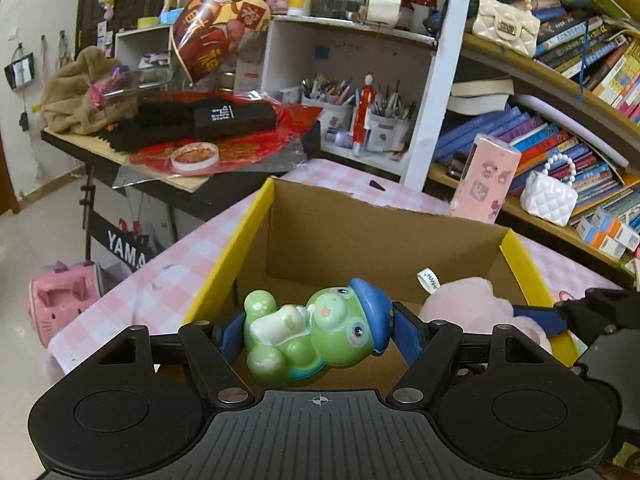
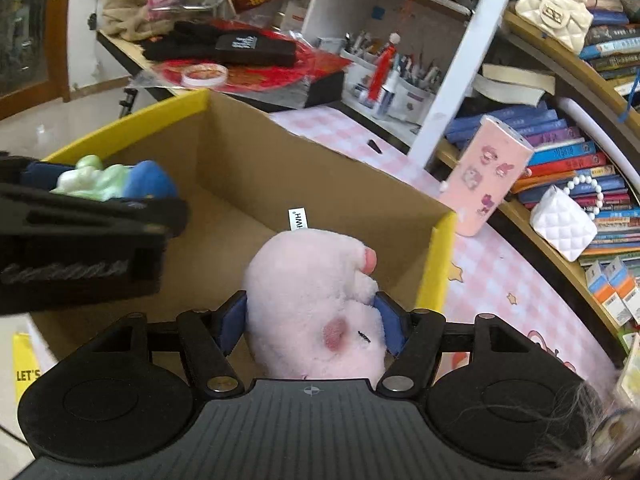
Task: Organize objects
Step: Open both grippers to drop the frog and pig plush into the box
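The left gripper [image 1: 318, 334] pinches a green frog toy [image 1: 316, 330] crosswise between its blue pads, low centre of frame, over the open cardboard box [image 1: 320, 232]. The right gripper [image 2: 314, 322] squeezes a pink plush [image 2: 316, 304] likewise, low centre, above the box's right side.

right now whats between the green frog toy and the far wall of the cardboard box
Nothing: in the left wrist view only bare box floor lies between the green frog toy and the far wall of the cardboard box.

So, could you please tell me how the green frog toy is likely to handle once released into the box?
The green frog toy looks like glossy hard plastic, so probably rigid and somewhat slippery. Its rounded body may roll or tip on landing.
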### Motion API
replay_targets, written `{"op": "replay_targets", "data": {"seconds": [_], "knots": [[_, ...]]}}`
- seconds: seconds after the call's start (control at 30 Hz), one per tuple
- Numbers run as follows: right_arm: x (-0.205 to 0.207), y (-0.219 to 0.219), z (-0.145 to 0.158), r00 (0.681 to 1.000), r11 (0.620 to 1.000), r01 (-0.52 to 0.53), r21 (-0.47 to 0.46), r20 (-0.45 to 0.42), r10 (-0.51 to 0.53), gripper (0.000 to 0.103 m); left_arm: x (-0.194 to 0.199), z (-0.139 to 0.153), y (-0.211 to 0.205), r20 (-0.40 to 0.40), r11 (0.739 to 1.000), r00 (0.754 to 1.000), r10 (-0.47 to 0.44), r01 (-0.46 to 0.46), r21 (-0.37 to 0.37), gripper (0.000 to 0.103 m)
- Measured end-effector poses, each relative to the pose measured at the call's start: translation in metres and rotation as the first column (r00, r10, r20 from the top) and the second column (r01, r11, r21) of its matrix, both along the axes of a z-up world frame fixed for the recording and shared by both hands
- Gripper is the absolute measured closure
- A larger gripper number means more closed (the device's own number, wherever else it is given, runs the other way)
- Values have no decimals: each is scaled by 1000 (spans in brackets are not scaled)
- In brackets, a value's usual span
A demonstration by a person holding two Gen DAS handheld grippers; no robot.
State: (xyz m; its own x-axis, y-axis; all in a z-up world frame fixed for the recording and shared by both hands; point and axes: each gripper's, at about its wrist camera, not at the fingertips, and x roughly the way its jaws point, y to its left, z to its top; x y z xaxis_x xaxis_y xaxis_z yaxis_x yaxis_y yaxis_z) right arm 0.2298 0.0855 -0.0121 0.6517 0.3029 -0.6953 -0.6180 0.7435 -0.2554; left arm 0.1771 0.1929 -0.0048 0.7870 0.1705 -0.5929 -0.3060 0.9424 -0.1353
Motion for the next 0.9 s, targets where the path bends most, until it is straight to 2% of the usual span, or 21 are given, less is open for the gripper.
{"op": "replay_targets", "data": {"seconds": [0.07,0.23,0.3,0.4,0.5,0.67,0.9], "knots": [[1,0,-1,999,1000,-28,-13,-25,27,38,4,-1,-3,-10,1000,1000,-3,4,17,28],[-2,1,-1,998,998,-53,-20,-21,52,36,9,-3,-8,-40,998,999,-17,19,60,24],[-3,1,2,999,999,-52,-4,-14,52,30,8,-1,-8,-32,999,999,-23,25,49,22],[-6,-1,6,999,999,-47,11,-3,47,25,-1,9,-9,13,999,1000,-19,18,42,16],[-12,-5,14,999,998,-43,49,6,42,21,-7,21,-11,52,998,999,-18,15,56,15],[-27,-16,33,999,994,-18,106,52,13,20,-26,45,-13,135,998,991,-3,-5,61,14],[-46,-38,53,994,979,68,195,73,-83,19,-51,60,-21,182,998,983,-20,8,66,14]]}}
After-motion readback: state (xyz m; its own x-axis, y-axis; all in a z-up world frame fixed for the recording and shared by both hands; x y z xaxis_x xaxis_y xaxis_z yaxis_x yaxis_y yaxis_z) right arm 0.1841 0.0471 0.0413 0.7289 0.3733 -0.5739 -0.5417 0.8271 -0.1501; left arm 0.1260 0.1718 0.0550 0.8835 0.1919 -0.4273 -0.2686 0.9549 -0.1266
